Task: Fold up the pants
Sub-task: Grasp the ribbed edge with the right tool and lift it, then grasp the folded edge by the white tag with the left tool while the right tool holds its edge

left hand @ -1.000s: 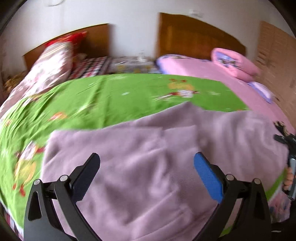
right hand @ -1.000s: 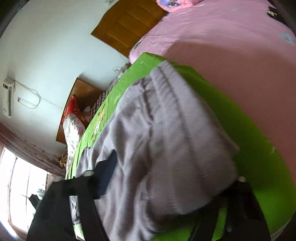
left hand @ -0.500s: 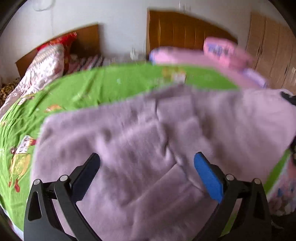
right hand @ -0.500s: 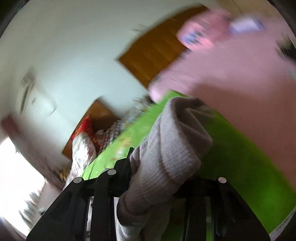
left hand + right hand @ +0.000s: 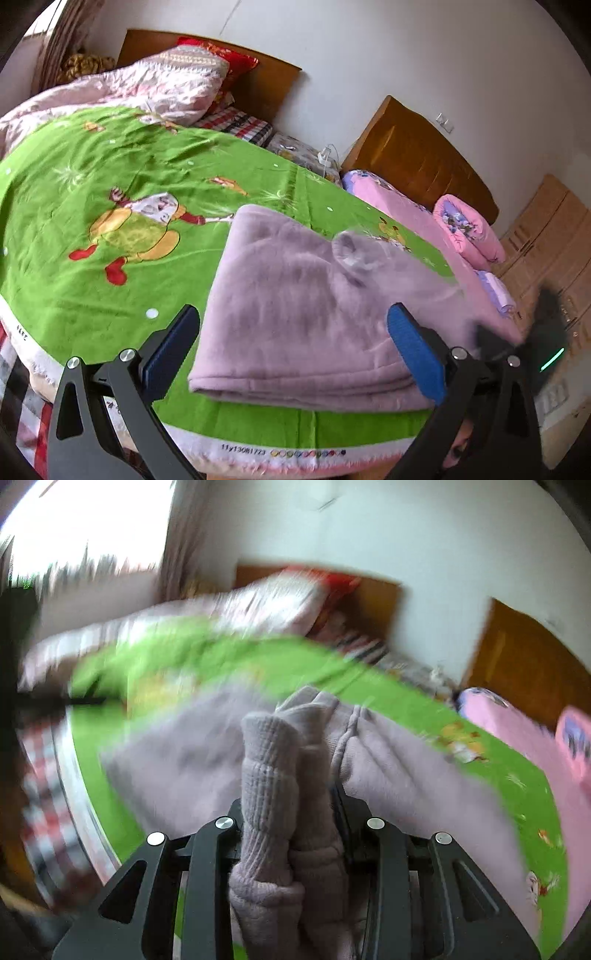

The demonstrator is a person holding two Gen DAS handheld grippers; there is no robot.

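Right claw [image 5: 291,812] clenched on pants [image 5: 314,317] (ribbed edge); left claw [image 5: 295,350] spread wide above fold.

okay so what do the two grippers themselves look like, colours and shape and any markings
The left gripper has black angular plastic arms with triangular cut-outs, silver round screw heads, and jaws faced with ribbed blue pads. The right gripper shows the same black frame, triangular cut-outs and silver screws; its pads are hidden. In the left wrist view its blurred dark body carries a thin green light. No cables or sleeves show.
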